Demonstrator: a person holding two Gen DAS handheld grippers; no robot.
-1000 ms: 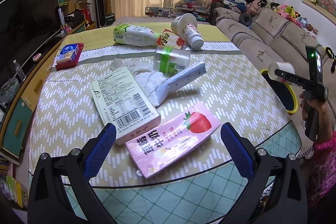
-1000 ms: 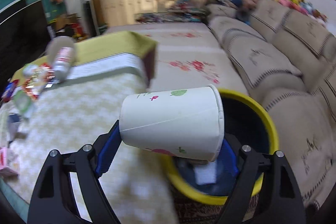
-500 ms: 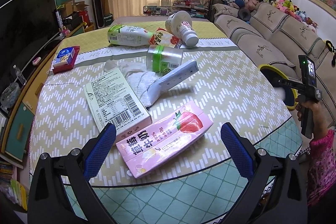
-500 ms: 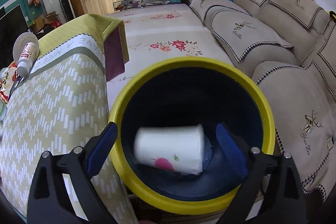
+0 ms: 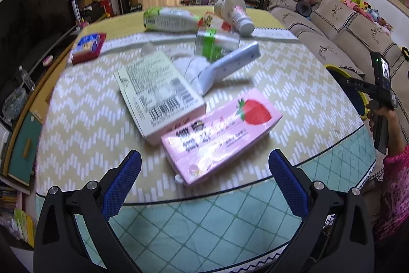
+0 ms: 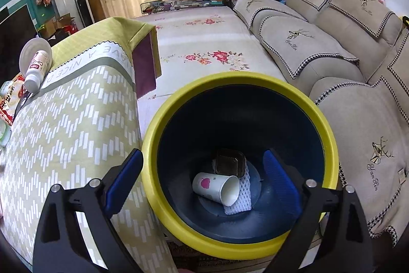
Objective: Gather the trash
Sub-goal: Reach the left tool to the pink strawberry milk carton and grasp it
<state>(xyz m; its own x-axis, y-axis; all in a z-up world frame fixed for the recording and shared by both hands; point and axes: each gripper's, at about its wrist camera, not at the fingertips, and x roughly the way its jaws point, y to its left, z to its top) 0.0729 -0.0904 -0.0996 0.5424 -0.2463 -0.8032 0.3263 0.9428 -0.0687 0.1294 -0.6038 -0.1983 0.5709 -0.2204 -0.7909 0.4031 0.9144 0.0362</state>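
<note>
Trash lies in two places: scattered over our table [image 5: 84,104] and at the bottom of the yellow-rimmed bin [image 6: 163,119] beside it. Our right gripper [image 6: 202,178] hangs over the bin's mouth with its tongs spread wide and nothing between them; below, a paper cup [image 6: 217,187] lies on its side against a dark tray [image 6: 228,163] and white foam netting [image 6: 241,201]. Our left gripper [image 5: 204,183] hovers above the table's near edge, tongs likewise spread and empty, just short of a pink strawberry carton [image 5: 222,132] that touches a white barcode box [image 5: 158,96]. Farther back lie crumpled tissue [image 5: 188,65], bottles and a red-and-blue pack [image 5: 88,46].
</note>
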